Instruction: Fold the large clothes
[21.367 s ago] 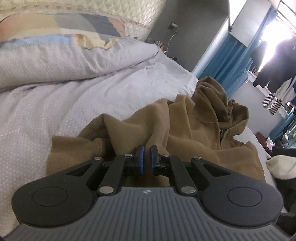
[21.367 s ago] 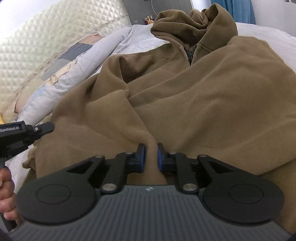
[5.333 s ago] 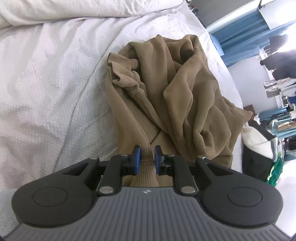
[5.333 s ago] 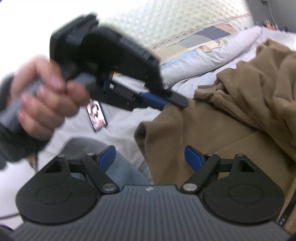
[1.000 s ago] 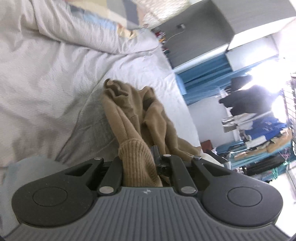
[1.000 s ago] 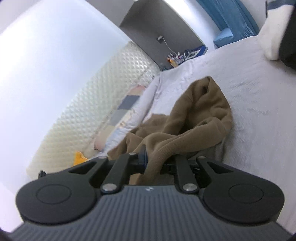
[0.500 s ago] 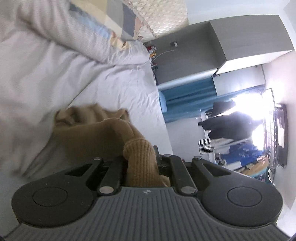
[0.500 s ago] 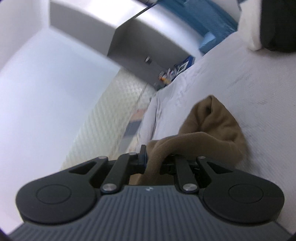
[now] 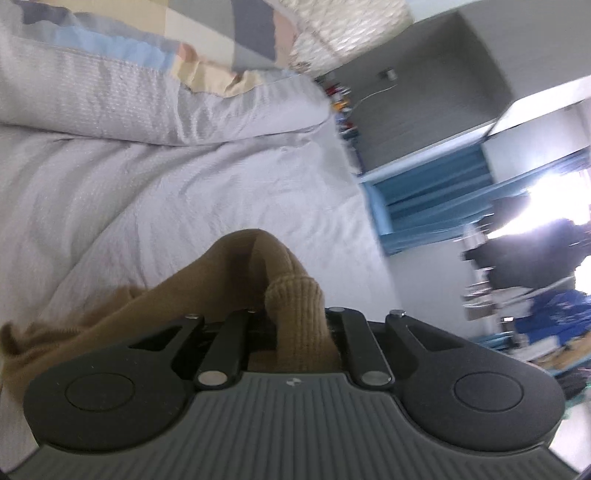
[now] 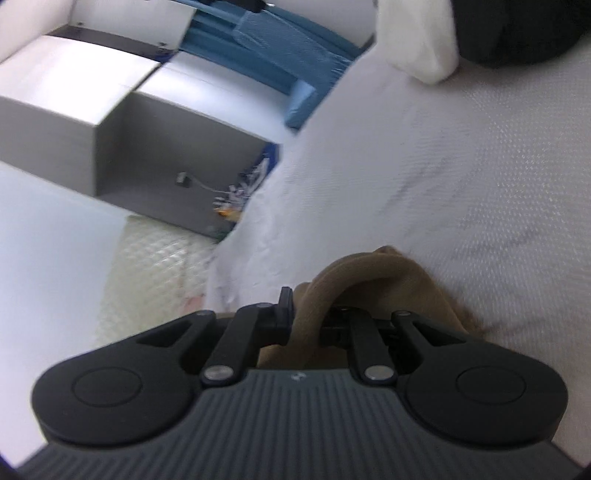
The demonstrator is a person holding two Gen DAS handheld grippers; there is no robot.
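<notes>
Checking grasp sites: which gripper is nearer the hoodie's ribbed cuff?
Left. The left gripper is shut on the ribbed cuff itself; the right gripper pinches plain brown hoodie fabric, no cuff in its view.

One brown hoodie [image 9: 236,273] is showing, and two claws are gripping it: the left claw [image 9: 295,325] and the right claw [image 10: 306,321]. One bed [image 9: 184,184] is lying beneath, with one patchwork pillow [image 9: 155,33] and one blue curtain [image 9: 436,192] showing beyond.
</notes>
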